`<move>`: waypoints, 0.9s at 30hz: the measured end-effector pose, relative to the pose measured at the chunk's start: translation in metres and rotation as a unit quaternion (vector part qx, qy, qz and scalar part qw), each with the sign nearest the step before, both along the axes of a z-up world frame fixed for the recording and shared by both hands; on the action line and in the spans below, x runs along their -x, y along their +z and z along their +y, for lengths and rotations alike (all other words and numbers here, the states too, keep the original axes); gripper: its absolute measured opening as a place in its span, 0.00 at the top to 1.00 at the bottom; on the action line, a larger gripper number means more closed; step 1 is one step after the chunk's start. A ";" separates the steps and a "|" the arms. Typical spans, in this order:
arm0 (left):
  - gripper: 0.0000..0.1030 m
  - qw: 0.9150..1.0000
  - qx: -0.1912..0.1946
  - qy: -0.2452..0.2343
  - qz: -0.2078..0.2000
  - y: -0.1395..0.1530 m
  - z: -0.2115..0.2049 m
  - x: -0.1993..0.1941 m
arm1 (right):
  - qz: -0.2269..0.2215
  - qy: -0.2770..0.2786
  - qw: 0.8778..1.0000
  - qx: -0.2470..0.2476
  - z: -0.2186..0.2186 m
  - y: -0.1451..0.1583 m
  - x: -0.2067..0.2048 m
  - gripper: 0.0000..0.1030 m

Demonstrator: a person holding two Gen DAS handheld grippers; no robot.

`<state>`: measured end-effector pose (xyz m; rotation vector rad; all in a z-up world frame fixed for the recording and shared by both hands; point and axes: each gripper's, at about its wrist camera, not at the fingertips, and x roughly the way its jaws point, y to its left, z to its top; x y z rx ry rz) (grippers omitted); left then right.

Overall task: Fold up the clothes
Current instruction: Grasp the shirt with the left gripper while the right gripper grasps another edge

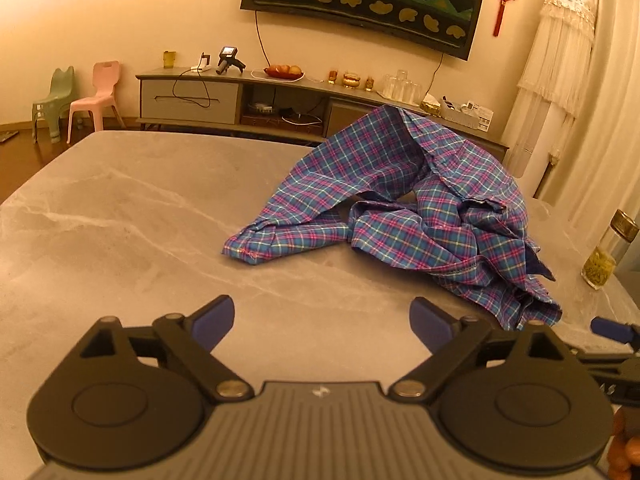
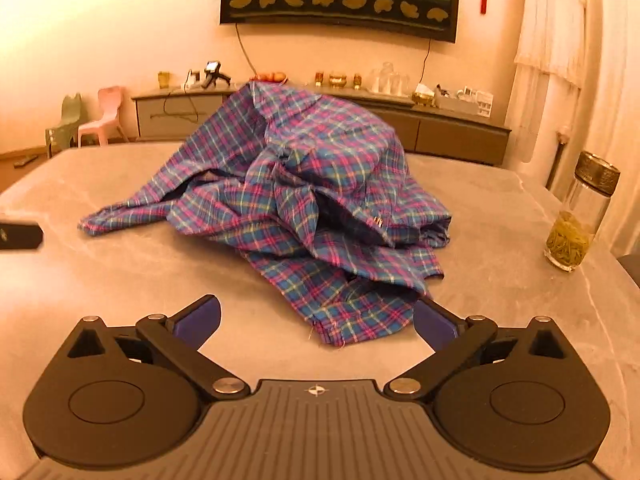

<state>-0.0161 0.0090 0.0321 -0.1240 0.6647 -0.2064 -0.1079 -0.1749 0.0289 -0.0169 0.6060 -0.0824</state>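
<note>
A blue and pink plaid shirt (image 1: 420, 200) lies crumpled in a heap on the grey marble table (image 1: 120, 220). One sleeve stretches out to the left. My left gripper (image 1: 322, 318) is open over bare tabletop, to the left of and nearer than the heap, with nothing between its fingers. In the right wrist view the same plaid shirt (image 2: 304, 192) fills the middle. My right gripper (image 2: 318, 316) is open, and the shirt's nearest hem lies between its fingers, close to the right pad (image 2: 434, 326). The pads do not press on the cloth.
A glass bottle of tea (image 2: 580, 216) stands near the table's right edge. The other gripper's tip (image 2: 20, 235) shows at the left. Behind the table stand a low TV cabinet (image 1: 192, 96) with small items, and two small chairs (image 1: 92, 100).
</note>
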 end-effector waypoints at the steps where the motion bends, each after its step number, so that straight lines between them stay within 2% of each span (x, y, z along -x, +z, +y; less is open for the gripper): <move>1: 0.05 1.000 0.002 0.000 0.002 -0.001 0.000 -0.002 | 0.004 0.000 1.000 0.002 0.000 -0.002 -0.001 0.01; 5: 0.04 1.000 0.010 -0.004 0.011 -0.002 -0.001 -0.007 | 0.010 0.002 1.000 0.005 -0.002 -0.001 -0.004 0.01; 9: 0.04 1.000 0.007 -0.011 0.025 -0.011 -0.004 -0.013 | -0.008 0.018 1.000 0.022 -0.010 0.020 -0.026 0.01; 13: 0.04 0.999 -0.003 -0.018 0.044 -0.024 -0.005 -0.021 | -0.016 0.033 0.995 0.091 -0.024 0.034 -0.082 0.01; 16: 0.04 0.998 -0.006 -0.017 0.056 -0.033 -0.005 -0.028 | 0.032 0.059 0.991 0.116 -0.040 0.012 -0.133 0.03; 17: 0.04 0.998 -0.007 -0.016 0.058 -0.036 -0.005 -0.030 | 0.053 0.072 0.990 0.113 -0.046 0.002 -0.147 0.23; 18: 0.04 0.998 -0.009 -0.014 0.059 -0.039 -0.005 -0.032 | 0.071 0.080 0.988 0.108 -0.053 -0.007 -0.159 0.69; 19: 0.04 0.998 -0.008 -0.011 0.056 -0.040 -0.005 -0.032 | 0.078 0.078 0.990 0.091 -0.061 -0.011 -0.164 0.87; 21: 0.04 0.999 -0.006 -0.008 0.046 -0.042 -0.004 -0.032 | 0.066 0.066 0.995 0.020 -0.076 -0.001 -0.161 0.93; 22: 0.04 0.999 -0.003 -0.010 0.038 -0.040 -0.004 -0.031 | 0.035 0.086 0.995 -0.042 -0.083 0.021 -0.147 0.93; 23: 0.04 0.999 0.001 -0.011 0.031 -0.039 -0.004 -0.031 | -0.007 0.114 0.987 -0.111 -0.090 0.049 -0.129 0.96; 24: 0.04 1.000 0.004 -0.011 0.024 -0.038 -0.005 -0.032 | -0.054 0.152 0.971 -0.175 -0.097 0.076 -0.108 0.96; 25: 0.04 1.000 0.003 -0.005 0.015 -0.037 -0.008 -0.034 | -0.109 0.195 0.949 -0.224 -0.106 0.101 -0.085 0.96; 26: 0.03 1.000 0.000 -0.001 0.010 -0.036 -0.012 -0.037 | -0.141 0.205 0.937 -0.245 -0.117 0.112 -0.073 0.96; 27: 0.02 1.000 0.002 -0.009 0.014 -0.037 -0.020 -0.043 | -0.154 0.189 0.937 -0.250 -0.129 0.114 -0.070 0.96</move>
